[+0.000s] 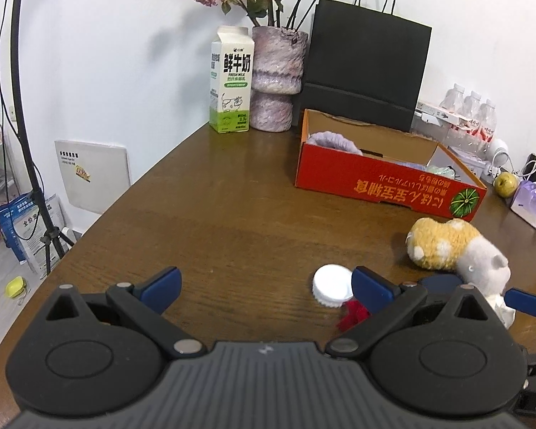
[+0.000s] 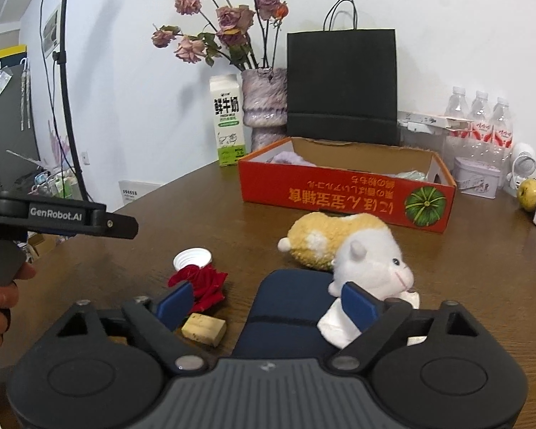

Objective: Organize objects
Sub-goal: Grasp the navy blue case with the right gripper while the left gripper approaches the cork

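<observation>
A red cardboard box [image 1: 386, 187] [image 2: 343, 196] lies open at the back of the brown table, with soft purple and green items inside. A yellow-and-white plush hamster [image 1: 453, 246] [image 2: 343, 246] lies in front of it. A white cap [image 1: 330, 285] [image 2: 192, 256], a red fabric rose [image 2: 205, 284], a cork [image 2: 203, 328] and a dark blue object [image 2: 289, 314] lie near me. My left gripper [image 1: 264, 286] is open and empty above bare table, left of the cap. My right gripper [image 2: 268, 302] is open over the dark blue object, its right finger beside the hamster.
A milk carton [image 1: 230, 80] [image 2: 228, 121], a vase of dried roses [image 1: 275, 78] [image 2: 262, 107] and a black paper bag [image 1: 364, 64] [image 2: 341, 85] stand against the back wall. Water bottles [image 2: 479, 125], a tin and a green apple [image 2: 530, 193] sit at the right. The table edge runs along the left.
</observation>
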`<state>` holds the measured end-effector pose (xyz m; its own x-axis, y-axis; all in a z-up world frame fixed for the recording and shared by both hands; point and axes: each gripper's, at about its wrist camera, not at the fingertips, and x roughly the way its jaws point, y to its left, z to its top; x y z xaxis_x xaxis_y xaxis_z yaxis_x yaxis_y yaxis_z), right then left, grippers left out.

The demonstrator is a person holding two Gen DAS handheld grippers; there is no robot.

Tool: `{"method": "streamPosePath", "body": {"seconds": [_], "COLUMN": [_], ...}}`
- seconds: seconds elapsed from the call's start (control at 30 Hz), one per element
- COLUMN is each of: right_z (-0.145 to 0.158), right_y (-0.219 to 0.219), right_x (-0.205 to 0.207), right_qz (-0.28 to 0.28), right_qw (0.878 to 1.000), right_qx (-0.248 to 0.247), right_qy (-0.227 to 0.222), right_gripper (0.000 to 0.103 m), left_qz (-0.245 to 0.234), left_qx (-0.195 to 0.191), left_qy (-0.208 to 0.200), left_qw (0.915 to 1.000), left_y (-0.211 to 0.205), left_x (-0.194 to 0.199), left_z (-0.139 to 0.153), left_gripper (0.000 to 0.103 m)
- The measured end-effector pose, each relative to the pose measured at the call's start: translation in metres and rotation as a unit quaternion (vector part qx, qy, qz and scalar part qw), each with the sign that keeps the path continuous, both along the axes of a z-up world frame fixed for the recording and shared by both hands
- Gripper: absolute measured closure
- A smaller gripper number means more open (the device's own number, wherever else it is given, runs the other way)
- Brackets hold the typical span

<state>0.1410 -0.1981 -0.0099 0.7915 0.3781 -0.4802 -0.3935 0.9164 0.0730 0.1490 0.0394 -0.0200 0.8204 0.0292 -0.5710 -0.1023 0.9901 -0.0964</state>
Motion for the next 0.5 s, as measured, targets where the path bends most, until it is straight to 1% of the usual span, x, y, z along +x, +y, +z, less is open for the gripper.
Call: {"method": "streamPosePath", "body": {"seconds": [0.1, 0.17, 0.23, 0.37, 0.5], "right_z": [-0.002, -0.005, -0.007, -0.012, -0.015], "right_y": [0.004, 0.005, 0.007, 0.008, 0.007], "right_x": [0.003, 0.007, 0.012, 0.020, 0.024], "right_qz": [0.008, 0.010, 0.010, 0.001, -0.011], "right_qw": [1.000, 1.000, 1.000, 0.999, 0.998], "right_qx": [0.001, -0.001, -0.001, -0.010, -0.027], "right_qy": [0.008, 0.018, 0.029, 0.046, 0.049], "right_gripper": [0.020, 0.027, 0.030, 0.032, 0.032], "left_qz": [0.002, 0.003, 0.003, 0.004, 0.003], "left_qx": [-0.001, -0.002, -0.001, -0.001, -0.001], "left_qy": [0.005, 0.007, 0.009, 0.011, 0.014], "left_qw": [1.0000, 1.0000, 1.0000, 0.9999, 0.9999], "left_y": [0.004, 0.006, 0.008, 0.012, 0.014], "left_x": [-0.003, -0.004, -0.005, -0.008, -0.010], "left_z": [-0.002, -0.004, -0.005, -0.006, -0.007], "left_gripper": [0.000, 0.000, 0.000, 0.000, 0.000]}}
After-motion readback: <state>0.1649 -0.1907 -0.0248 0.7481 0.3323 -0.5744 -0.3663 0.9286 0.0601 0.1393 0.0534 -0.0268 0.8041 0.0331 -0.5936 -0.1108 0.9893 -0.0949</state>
